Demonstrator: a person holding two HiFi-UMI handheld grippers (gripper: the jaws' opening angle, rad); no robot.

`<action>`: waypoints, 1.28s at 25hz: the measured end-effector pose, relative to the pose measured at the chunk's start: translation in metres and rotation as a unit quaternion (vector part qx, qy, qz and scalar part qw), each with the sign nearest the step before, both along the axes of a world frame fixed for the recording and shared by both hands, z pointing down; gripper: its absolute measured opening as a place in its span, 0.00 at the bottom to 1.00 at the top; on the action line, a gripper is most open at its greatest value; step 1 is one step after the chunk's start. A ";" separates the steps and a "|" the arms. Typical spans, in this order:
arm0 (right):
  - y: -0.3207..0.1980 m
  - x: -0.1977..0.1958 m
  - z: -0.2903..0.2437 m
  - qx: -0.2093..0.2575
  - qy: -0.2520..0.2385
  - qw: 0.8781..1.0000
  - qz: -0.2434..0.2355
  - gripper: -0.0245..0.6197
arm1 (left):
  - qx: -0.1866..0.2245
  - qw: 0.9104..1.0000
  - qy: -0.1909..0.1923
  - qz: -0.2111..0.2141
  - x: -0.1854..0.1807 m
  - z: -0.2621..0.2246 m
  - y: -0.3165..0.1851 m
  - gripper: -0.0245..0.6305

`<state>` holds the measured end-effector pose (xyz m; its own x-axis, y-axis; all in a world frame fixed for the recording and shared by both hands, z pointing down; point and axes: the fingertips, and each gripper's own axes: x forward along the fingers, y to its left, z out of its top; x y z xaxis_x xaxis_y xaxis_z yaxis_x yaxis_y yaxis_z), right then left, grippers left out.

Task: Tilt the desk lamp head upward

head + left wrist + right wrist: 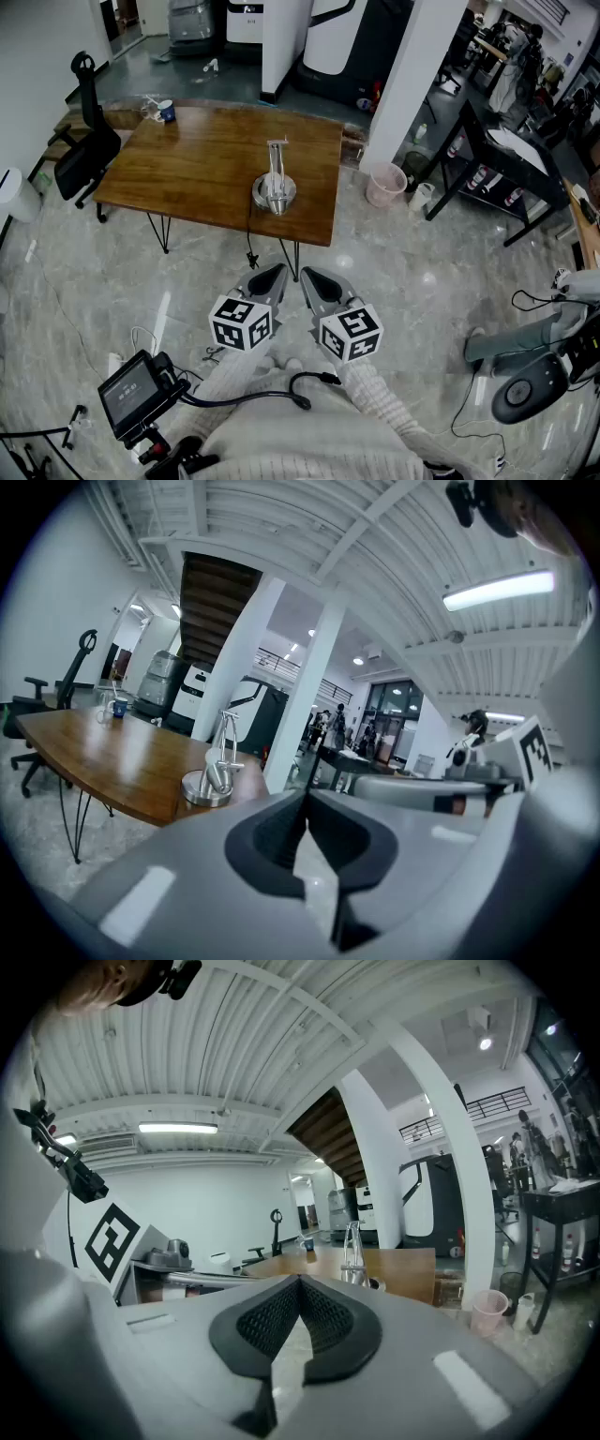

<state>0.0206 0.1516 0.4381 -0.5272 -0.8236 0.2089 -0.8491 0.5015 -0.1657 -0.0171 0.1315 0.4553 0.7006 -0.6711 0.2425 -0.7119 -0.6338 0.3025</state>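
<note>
A silver desk lamp stands on a round base near the front edge of the wooden table, its head hanging low over the base. The lamp also shows in the left gripper view, and the lamp rises just beyond the jaws in the right gripper view. My left gripper and right gripper hover side by side over the floor, short of the table's front edge. Both are shut with nothing between the jaws, well apart from the lamp.
A black office chair stands at the table's left end, and a blue cup sits on its far corner. A white column and a pink bin stand to the right. Cables and a small screen lie on the floor near me.
</note>
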 end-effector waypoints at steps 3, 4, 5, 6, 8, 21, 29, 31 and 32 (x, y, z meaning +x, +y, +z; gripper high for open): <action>-0.002 -0.003 -0.005 0.008 -0.002 1.000 -0.011 0.03 | 0.005 1.000 0.009 -0.005 -0.010 -0.005 -0.008 0.05; -0.004 -0.004 -0.007 0.009 -0.001 1.000 -0.012 0.03 | 0.006 1.000 0.010 -0.008 -0.014 -0.007 -0.011 0.05; -0.006 -0.005 -0.008 0.009 0.001 1.000 -0.013 0.03 | 0.007 1.000 0.011 -0.012 -0.018 -0.009 -0.014 0.05; -0.007 -0.006 -0.010 0.008 0.004 1.000 -0.015 0.03 | 0.007 1.000 0.010 -0.015 -0.021 -0.010 -0.017 0.05; -0.007 -0.009 -0.013 0.009 0.012 1.000 -0.022 0.03 | 0.007 1.000 0.004 -0.023 -0.028 -0.012 -0.021 0.05; -0.132 -0.009 -0.025 0.066 0.044 0.991 -0.106 0.03 | 0.008 0.999 -0.013 -0.048 -0.038 0.010 -0.165 0.18; -0.228 -0.017 -0.026 0.091 0.070 0.987 -0.116 0.10 | 0.002 0.998 -0.063 0.020 -0.039 0.030 -0.278 0.27; -0.246 -0.013 -0.021 0.094 0.081 0.986 -0.116 0.12 | -0.003 0.996 -0.073 0.050 -0.032 0.036 -0.298 0.33; -0.253 -0.012 -0.017 0.095 0.092 0.984 -0.120 0.13 | -0.006 0.995 -0.078 0.065 -0.029 0.040 -0.306 0.35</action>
